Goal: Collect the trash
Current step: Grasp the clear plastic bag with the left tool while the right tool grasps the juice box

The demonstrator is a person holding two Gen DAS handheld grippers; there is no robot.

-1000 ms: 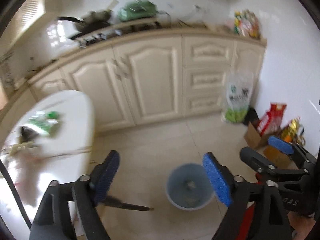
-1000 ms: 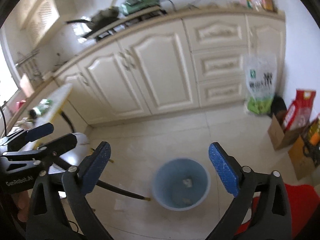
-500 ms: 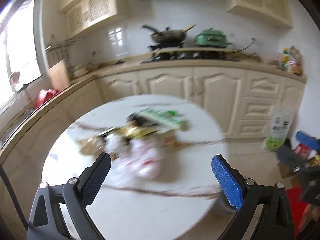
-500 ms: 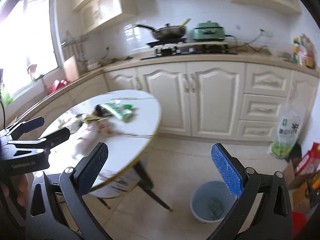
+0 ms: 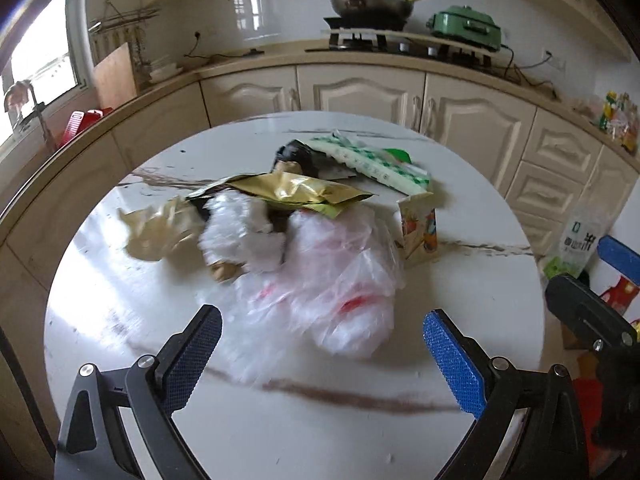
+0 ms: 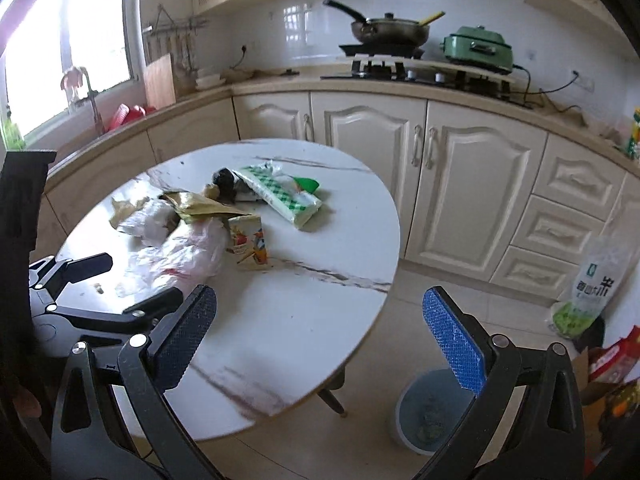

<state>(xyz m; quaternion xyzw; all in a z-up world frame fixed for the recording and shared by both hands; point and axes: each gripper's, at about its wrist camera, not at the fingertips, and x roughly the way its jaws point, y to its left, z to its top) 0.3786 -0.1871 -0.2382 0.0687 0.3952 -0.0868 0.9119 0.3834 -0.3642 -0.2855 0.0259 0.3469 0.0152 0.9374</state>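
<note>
I have the left tool (image 5: 322, 356) spread wide and empty over the counter (image 5: 280, 432); the right tool (image 6: 320, 336) is wide too. The trash pile (image 5: 312, 248) lies mid-counter, the bin (image 6: 430, 412) on the floor.

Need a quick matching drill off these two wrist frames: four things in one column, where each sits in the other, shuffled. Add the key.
Things:
1. gold foil wrapper
2. blue bin
3. wok
4. green checked pack

Places:
A. on the floor beside the table
B. on the stove at the back counter
C. draped over the white plastic bags mid-table
D. at the far side of the trash pile, toward the cabinets

Pairs: 1-C, 2-A, 3-B, 4-D
</note>
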